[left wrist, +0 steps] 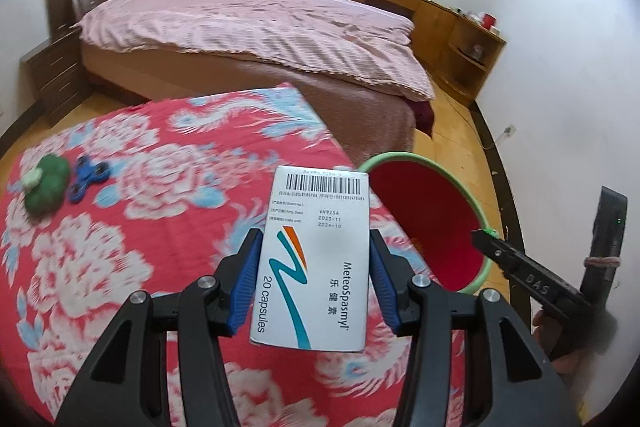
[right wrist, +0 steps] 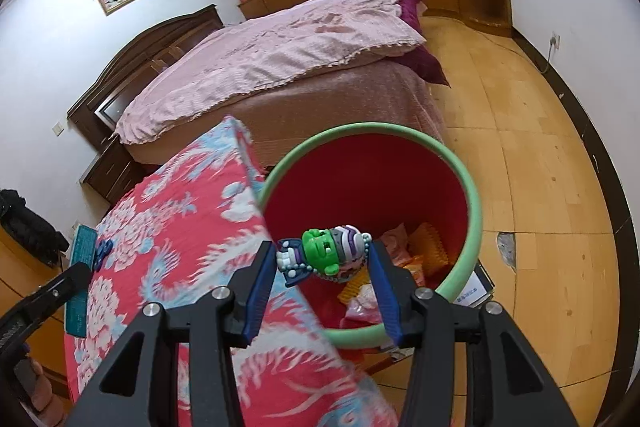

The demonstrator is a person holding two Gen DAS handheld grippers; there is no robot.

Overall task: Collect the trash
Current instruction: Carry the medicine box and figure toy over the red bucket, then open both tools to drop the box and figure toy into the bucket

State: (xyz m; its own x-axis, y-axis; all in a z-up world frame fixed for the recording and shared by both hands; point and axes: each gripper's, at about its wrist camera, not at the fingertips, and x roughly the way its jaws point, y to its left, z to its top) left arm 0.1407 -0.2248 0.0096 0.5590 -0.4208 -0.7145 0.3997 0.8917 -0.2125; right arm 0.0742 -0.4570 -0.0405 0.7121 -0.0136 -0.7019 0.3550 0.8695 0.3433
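Disposal is the step in hand, judging by both views: each tool carries something toward the red plastic bin with the pale green rim (right wrist: 472, 195), which stands on the wooden floor just beside the counter draped in a red floral cloth (left wrist: 168, 195).

Left tool (left wrist: 314, 267) is clenched on a white cardboard medicine box printed with a barcode and "20 capsules" (left wrist: 316, 259), its blue pads (left wrist: 248, 279) pressing the box's long sides. The box hangs over the counter's edge, near the bin's rim but not yet over the opening.

Right tool (right wrist: 324, 261) grips a small green-faced toy figure in purple and white stripes (right wrist: 324, 253) between its blue pads, held above the bin's mouth at the near rim. Inside the bin lie orange and pink wrappers (right wrist: 420, 251).

A green plush lump (left wrist: 44, 183) and a blue fidget spinner (left wrist: 88, 177) rest on the cloth at the far left, well apart from both tools.

Next, the right tool probably needs only to part its pads so the figure falls in. The left tool would have to travel rightward until the box is fully over the opening before letting go; released too early, the box could catch the rim or land on the floor.
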